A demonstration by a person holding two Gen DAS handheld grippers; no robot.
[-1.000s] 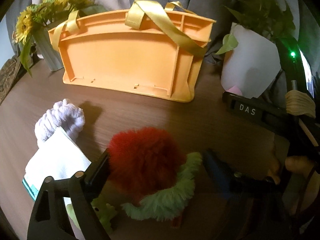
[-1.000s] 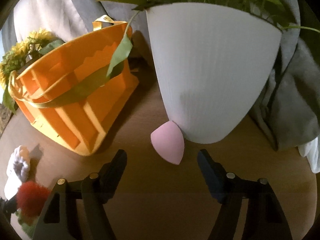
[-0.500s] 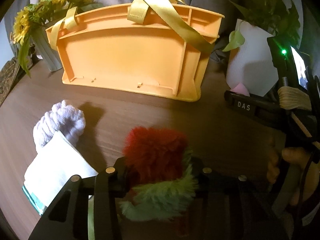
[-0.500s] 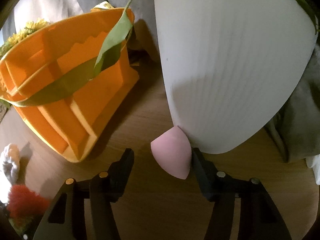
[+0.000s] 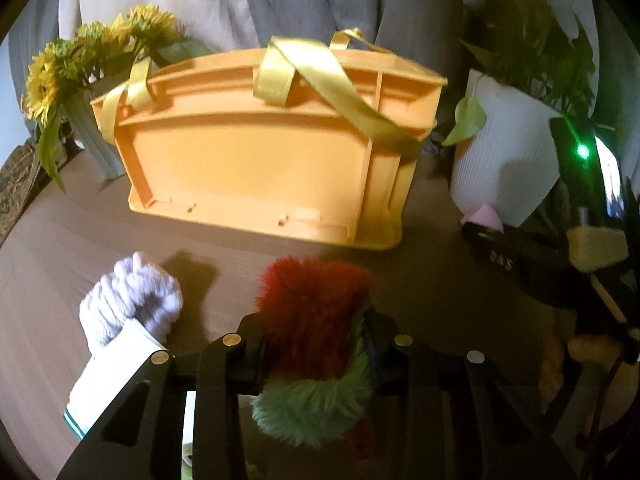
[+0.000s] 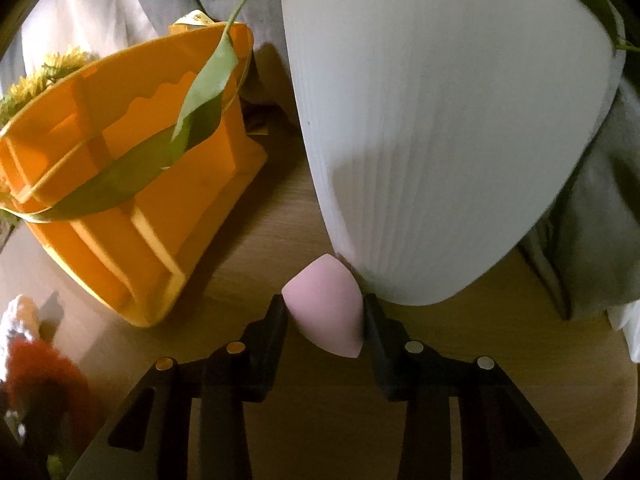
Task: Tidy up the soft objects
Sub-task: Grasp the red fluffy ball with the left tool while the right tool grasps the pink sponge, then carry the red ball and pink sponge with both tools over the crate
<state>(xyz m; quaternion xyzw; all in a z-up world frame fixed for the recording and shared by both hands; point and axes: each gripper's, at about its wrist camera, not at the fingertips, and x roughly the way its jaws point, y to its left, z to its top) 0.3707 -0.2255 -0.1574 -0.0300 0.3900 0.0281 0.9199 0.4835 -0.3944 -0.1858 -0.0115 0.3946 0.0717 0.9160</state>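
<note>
My left gripper [image 5: 314, 344] is shut on a fluffy red and green plush toy [image 5: 312, 320] and holds it above the wooden table, in front of the orange basket [image 5: 256, 168] with yellow ribbon handles. My right gripper [image 6: 324, 316] is shut on a pink teardrop sponge [image 6: 326, 316] at the foot of the white plant pot [image 6: 440, 140]. The basket also shows in the right wrist view [image 6: 120, 208]. A lilac knitted bundle [image 5: 128, 300] and a white folded cloth [image 5: 112, 376] lie on the table to the left.
A vase of sunflowers [image 5: 80, 80] stands left of the basket. The white pot with its green plant [image 5: 504, 148] stands to the right of it. Grey and white fabric hangs behind. The right gripper shows at the right edge [image 5: 520, 256].
My left gripper closed on the plush toy and lifted it. My right gripper moved forward to the pink sponge and closed on it.
</note>
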